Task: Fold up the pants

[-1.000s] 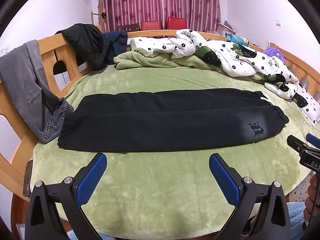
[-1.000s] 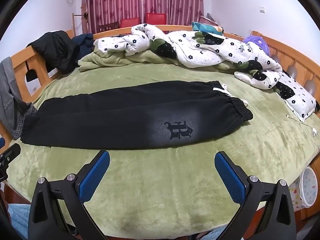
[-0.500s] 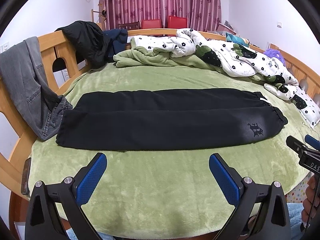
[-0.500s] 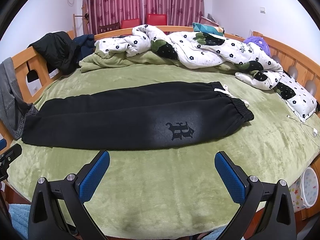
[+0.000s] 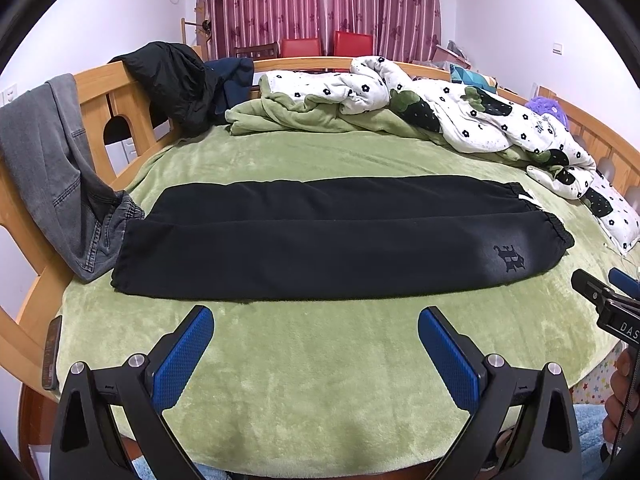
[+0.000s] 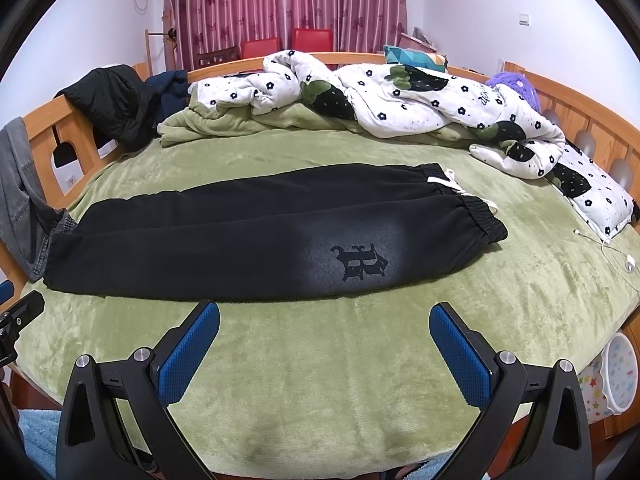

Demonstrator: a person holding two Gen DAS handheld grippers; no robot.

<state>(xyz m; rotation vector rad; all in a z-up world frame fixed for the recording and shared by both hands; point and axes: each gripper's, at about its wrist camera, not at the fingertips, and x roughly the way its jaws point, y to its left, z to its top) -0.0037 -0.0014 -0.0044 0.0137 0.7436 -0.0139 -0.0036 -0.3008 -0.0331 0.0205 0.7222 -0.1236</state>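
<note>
Black pants (image 5: 328, 240) lie flat across the green bed, one leg laid beside the other, cuffs at the left, elastic waistband (image 6: 480, 220) with a white drawstring at the right. A dark emblem (image 6: 360, 266) sits on the near leg. My left gripper (image 5: 316, 320) is open and empty, hovering near the bed's front edge, short of the pants. My right gripper (image 6: 324, 316) is open and empty, also just short of the pants' near edge. The right gripper also shows at the right edge of the left wrist view (image 5: 604, 296).
A rumpled floral quilt (image 6: 400, 96) and green blanket (image 5: 288, 120) lie at the back. Grey jeans (image 5: 52, 176) and a black jacket (image 5: 172, 76) hang on the wooden frame at left. A charger cable (image 6: 616, 256) lies at right. A phone (image 5: 52, 352) rests on the left rail.
Both views have drawn back and up slightly from the pants. The pants have not moved and both grippers stay open.
</note>
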